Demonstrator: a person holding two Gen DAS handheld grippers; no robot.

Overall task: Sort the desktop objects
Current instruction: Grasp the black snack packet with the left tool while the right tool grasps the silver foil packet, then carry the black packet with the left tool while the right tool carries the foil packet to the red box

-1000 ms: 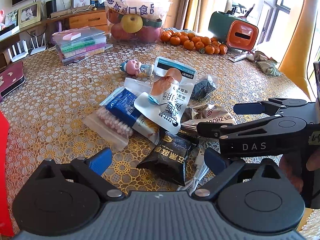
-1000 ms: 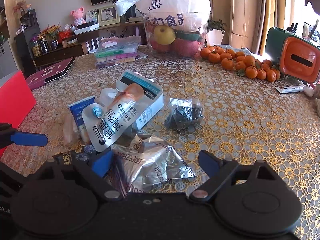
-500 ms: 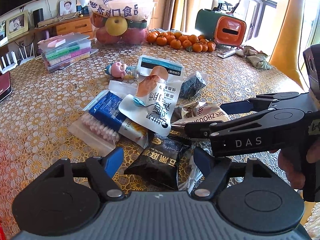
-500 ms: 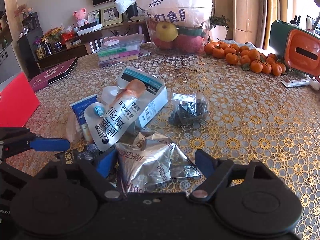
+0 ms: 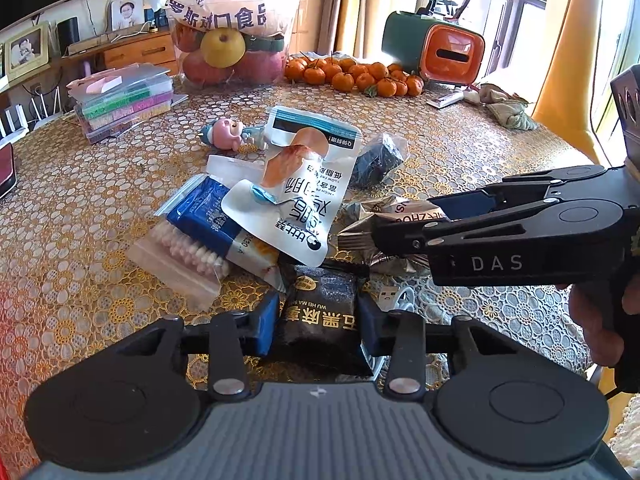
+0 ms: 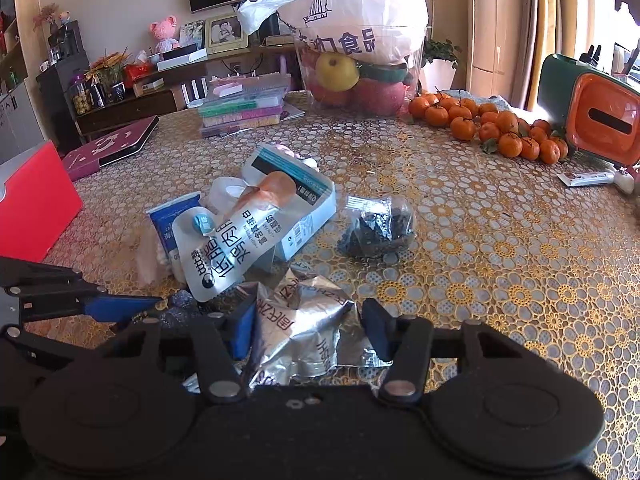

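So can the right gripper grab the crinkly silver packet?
Probably yes. The right gripper has its fingers either side of the silver packet, and nothing covers that near end. Only the white pouch lies over the far edge.

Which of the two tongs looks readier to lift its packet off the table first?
Probably the left tongs: their blue pads already press both sides of the black snack packet. The right tongs straddle the crumpled silver packet, but a gap shows beside one pad.
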